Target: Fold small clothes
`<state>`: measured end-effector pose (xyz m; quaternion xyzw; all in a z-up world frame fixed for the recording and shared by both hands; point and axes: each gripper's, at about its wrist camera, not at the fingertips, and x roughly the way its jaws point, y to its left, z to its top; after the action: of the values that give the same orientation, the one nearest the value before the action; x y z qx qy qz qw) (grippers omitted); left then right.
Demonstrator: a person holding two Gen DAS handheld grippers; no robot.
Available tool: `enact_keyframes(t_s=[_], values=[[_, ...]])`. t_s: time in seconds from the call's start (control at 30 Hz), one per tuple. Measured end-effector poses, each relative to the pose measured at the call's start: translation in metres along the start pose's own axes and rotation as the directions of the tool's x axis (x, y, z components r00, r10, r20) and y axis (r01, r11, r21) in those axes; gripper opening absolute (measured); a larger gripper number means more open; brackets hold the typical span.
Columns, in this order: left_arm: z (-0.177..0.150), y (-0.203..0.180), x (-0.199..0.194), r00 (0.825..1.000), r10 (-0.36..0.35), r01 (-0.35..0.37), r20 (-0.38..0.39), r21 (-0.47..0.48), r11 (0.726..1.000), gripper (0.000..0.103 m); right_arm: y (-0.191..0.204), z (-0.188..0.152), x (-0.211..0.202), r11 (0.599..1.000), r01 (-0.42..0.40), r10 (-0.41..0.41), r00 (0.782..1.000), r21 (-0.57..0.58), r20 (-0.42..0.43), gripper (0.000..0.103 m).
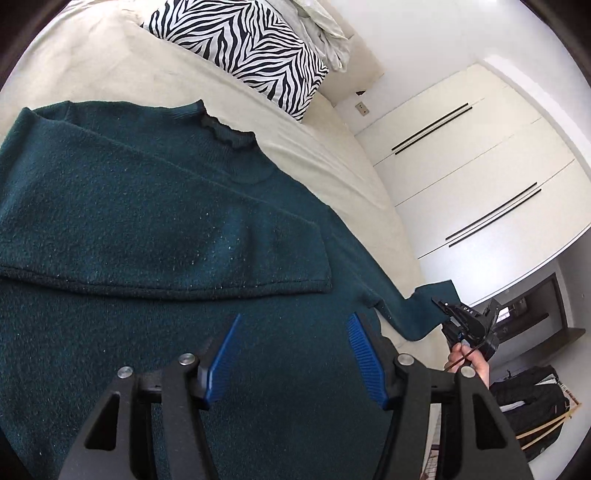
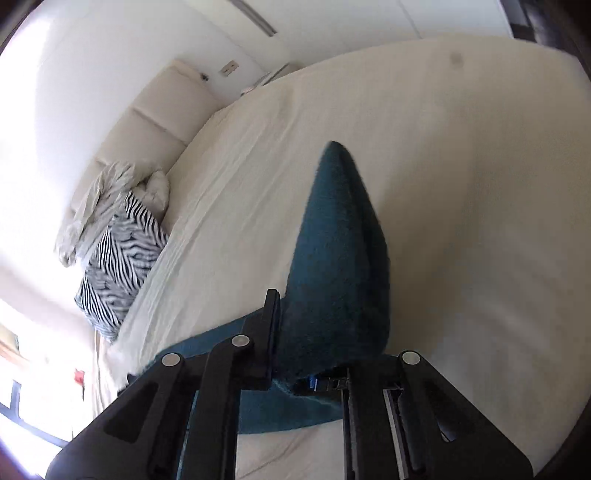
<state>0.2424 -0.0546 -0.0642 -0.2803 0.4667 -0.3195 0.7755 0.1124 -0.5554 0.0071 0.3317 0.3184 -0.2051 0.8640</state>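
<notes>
A dark teal sweater [image 1: 110, 332] lies flat on the cream bed sheet [image 1: 332, 155], its collar [image 1: 225, 131] towards the pillows. One sleeve [image 1: 166, 229] is folded across the chest. My left gripper [image 1: 295, 317] hovers open over the sweater's lower body, with nothing between its blue pads [image 1: 221, 354]. At the right edge of the bed, my right gripper [image 1: 448, 308] pinches the end of the other sleeve [image 1: 424, 306]. In the right wrist view that sleeve [image 2: 340, 258] stands up in a fold, with my right gripper [image 2: 295, 325] shut on it; one finger is hidden behind the cloth.
A zebra-striped pillow [image 1: 243, 48] and crumpled pale bedding [image 1: 325, 33] lie at the head of the bed. White wardrobe doors [image 1: 480, 177] stand beyond the bed's right edge. A dark bag [image 1: 528, 402] sits on the floor there. A person's hand [image 1: 471, 363] holds the right gripper.
</notes>
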Motion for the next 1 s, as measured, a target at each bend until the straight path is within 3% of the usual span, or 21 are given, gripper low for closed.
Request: enact_keyframes(t_s=[0.07,0.17,0.23,0.3,0.37,0.43,0.57,0.6,0.67,0.7,0.73,0.77,0.8,0.83,0.87,0.93,1.0], values=[[0.005,0.004,-0.002,0.999,-0.038,0.039,0.017,-0.043,0.998,0.066,0.087,-0.036,0.008,0.961,-0.039,0.026,0.998,-0.274,-0.050,0.011],[0.007,0.008,0.001,0.994,-0.106,0.107,0.015,-0.102,0.989,0.069,0.185,-0.109,0.024,0.822,-0.119,0.044,0.988,-0.557,-0.146,0.011],[0.006,0.010,0.007,0.990,-0.138,0.136,-0.005,-0.139,0.981,0.072,0.228,-0.162,0.035,0.739,-0.132,0.016,0.984,-0.661,-0.178,0.011],[0.005,0.013,0.016,0.985,-0.170,0.162,-0.028,-0.183,0.970,0.073,0.247,-0.199,0.049,0.707,-0.137,-0.013,0.978,-0.694,-0.207,0.011],[0.004,0.011,0.025,0.979,-0.198,0.184,-0.049,-0.210,0.960,0.074,0.249,-0.229,0.049,0.719,-0.130,-0.031,0.975,-0.683,-0.218,0.011],[0.004,0.005,0.036,0.972,-0.223,0.202,-0.074,-0.224,0.953,0.082,0.249,-0.238,0.048,0.718,-0.122,-0.031,0.978,-0.685,-0.206,0.012],[0.009,0.000,0.066,0.963,-0.229,0.186,-0.139,-0.267,0.945,0.083,0.241,-0.254,0.041,0.720,-0.113,-0.031,0.981,-0.685,-0.194,0.014],[0.011,-0.002,0.072,0.964,-0.219,0.174,-0.151,-0.266,0.948,0.079,0.242,-0.255,0.039,0.721,-0.115,-0.026,0.981,-0.683,-0.192,0.014],[0.015,-0.006,0.086,0.961,-0.199,0.147,-0.189,-0.256,0.955,0.056,0.242,-0.258,0.038,0.726,-0.128,-0.016,0.979,-0.676,-0.202,0.015],[0.017,-0.005,0.092,0.959,-0.192,0.134,-0.208,-0.261,0.956,0.035,0.244,-0.259,0.039,0.726,-0.137,-0.015,0.977,-0.673,-0.215,0.015],[0.018,-0.004,0.097,0.959,-0.181,0.119,-0.219,-0.269,0.956,0.023,0.245,-0.258,0.040,0.725,-0.141,-0.017,0.975,-0.674,-0.222,0.015],[0.018,-0.004,0.099,0.960,-0.172,0.109,-0.222,-0.271,0.956,0.019,0.246,-0.259,0.039,0.723,-0.148,-0.014,0.974,-0.675,-0.228,0.020],[0.019,-0.004,0.099,0.960,-0.169,0.106,-0.224,-0.268,0.958,0.008,0.244,-0.261,0.036,0.721,-0.158,-0.006,0.972,-0.674,-0.235,0.024],[0.021,-0.006,0.098,0.960,-0.164,0.104,-0.225,-0.257,0.961,0.009,0.241,-0.263,0.030,0.720,-0.168,0.002,0.971,-0.673,-0.240,0.033],[0.024,-0.008,0.094,0.964,-0.152,0.099,-0.218,-0.236,0.967,0.008,0.238,-0.264,0.024,0.725,-0.181,0.018,0.969,-0.664,-0.244,0.056],[0.030,-0.016,0.082,0.972,-0.128,0.091,-0.196,-0.187,0.978,0.008,0.227,-0.263,0.007,0.750,-0.223,0.092,0.967,-0.623,-0.236,0.075],[0.041,-0.029,0.066,0.982,-0.100,0.081,-0.159,-0.125,0.989,0.008,0.213,-0.259,-0.007,0.781,-0.272,0.161,0.957,-0.562,-0.239,0.075]])
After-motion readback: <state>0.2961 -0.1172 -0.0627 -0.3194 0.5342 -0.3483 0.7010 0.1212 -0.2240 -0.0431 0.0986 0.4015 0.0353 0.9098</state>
